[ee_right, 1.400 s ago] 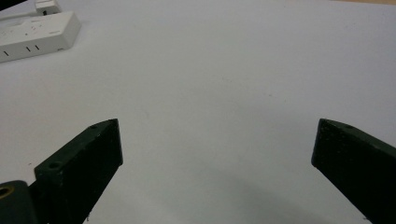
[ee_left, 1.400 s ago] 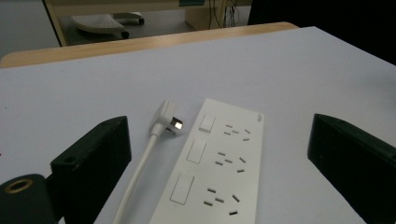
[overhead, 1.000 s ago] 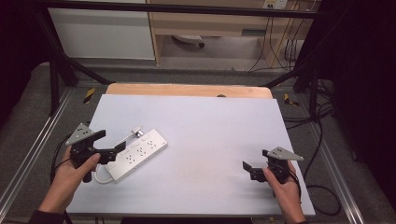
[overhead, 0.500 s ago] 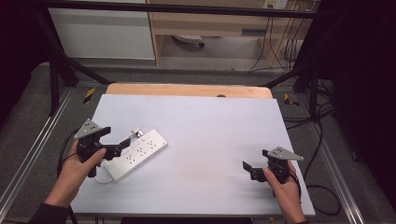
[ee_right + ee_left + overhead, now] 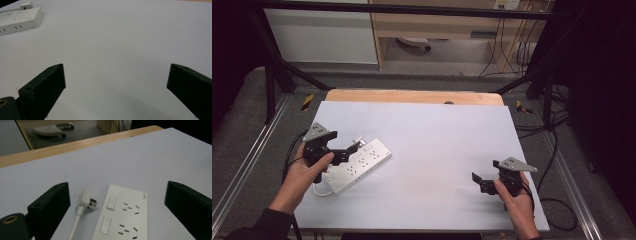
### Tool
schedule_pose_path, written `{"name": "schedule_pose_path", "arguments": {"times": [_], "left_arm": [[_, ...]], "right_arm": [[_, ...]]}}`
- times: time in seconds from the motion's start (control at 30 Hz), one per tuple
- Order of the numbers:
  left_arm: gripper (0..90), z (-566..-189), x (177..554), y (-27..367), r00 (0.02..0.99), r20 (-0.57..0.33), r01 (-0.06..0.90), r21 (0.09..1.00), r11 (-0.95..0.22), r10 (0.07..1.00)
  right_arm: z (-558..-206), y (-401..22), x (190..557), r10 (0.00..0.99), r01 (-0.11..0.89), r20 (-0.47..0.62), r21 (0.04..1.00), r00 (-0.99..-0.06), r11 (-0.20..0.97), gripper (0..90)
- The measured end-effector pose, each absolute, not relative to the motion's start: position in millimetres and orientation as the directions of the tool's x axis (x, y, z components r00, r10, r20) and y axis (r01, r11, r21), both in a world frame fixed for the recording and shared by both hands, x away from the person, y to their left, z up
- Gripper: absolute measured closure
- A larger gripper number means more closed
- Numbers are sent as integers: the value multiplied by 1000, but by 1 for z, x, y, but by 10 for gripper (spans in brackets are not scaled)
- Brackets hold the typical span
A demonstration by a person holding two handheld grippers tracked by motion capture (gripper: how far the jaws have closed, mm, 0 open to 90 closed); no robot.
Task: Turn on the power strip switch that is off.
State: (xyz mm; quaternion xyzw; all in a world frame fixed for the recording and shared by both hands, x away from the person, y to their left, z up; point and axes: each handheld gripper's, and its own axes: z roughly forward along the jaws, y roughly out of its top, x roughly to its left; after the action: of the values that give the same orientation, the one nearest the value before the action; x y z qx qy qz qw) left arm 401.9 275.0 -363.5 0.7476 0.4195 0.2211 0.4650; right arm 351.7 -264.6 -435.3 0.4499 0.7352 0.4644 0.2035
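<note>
A white power strip (image 5: 360, 163) lies slantwise on the left part of the white tabletop (image 5: 442, 135). Its white plug (image 5: 357, 141) rests beside its far end, and the cord (image 5: 323, 190) loops off the near end. My left gripper (image 5: 348, 151) hovers over the strip's far half, open, with nothing between its jaws. In the left gripper view the strip (image 5: 125, 217) and plug (image 5: 85, 200) lie just ahead of the open left gripper (image 5: 117, 187). My right gripper (image 5: 478, 182) stands open near the front right, over bare table. In the right gripper view, the strip (image 5: 17, 17) lies far off from the right gripper (image 5: 117, 67).
A wooden strip (image 5: 412, 96) borders the table's far edge. Metal frame rails (image 5: 247, 160) run along both sides. Cables (image 5: 557, 145) trail on the floor to the right, and a chair base (image 5: 412, 44) stands beyond the table.
My left gripper has moved forward and slightly right, from the strip's near end to over its far half by the plug. The right gripper has stayed put.
</note>
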Motion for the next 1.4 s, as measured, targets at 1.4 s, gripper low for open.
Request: {"name": "schedule_pose_path", "arguments": {"times": [1.4], "left_arm": [[94,-395,459,246,549,-17,466,836,-289,836]], "right_arm": [[-435,-265,352,847,473,121,865,-518,165,24]]}}
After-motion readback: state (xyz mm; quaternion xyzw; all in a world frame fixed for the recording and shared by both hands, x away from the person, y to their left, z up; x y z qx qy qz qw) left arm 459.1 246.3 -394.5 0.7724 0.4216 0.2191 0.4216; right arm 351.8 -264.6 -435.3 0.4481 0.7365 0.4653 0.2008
